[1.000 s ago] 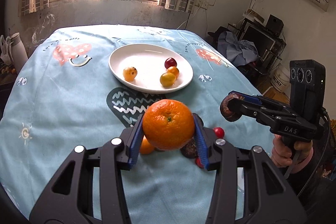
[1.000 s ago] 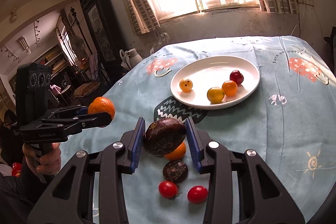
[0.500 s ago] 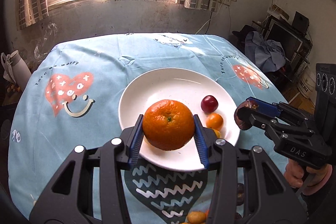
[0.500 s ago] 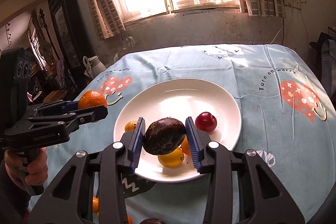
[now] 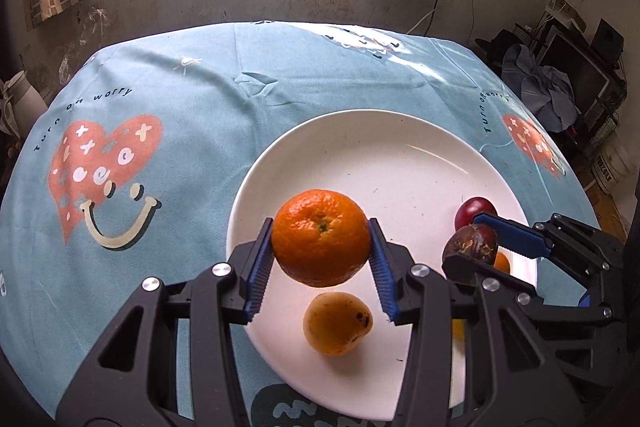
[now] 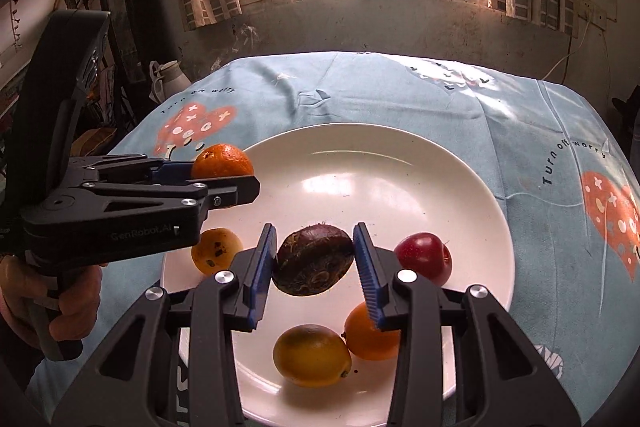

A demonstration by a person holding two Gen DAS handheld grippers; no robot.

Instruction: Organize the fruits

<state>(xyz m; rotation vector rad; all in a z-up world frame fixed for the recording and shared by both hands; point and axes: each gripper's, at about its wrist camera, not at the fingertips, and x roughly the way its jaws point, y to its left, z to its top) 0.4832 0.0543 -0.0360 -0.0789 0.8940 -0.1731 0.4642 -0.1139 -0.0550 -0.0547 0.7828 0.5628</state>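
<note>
Plate [image 6: 460,163]: red fruit [image 6: 424,258], yellow fruit [image 6: 312,355] under tools.

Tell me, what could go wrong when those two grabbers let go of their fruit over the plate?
The round orange mandarin in the left gripper hangs above a small spotted yellow fruit, so it might land on it and roll. The dark purple wrinkled fruit in the right gripper could bump the red fruit off the white plate.
</note>
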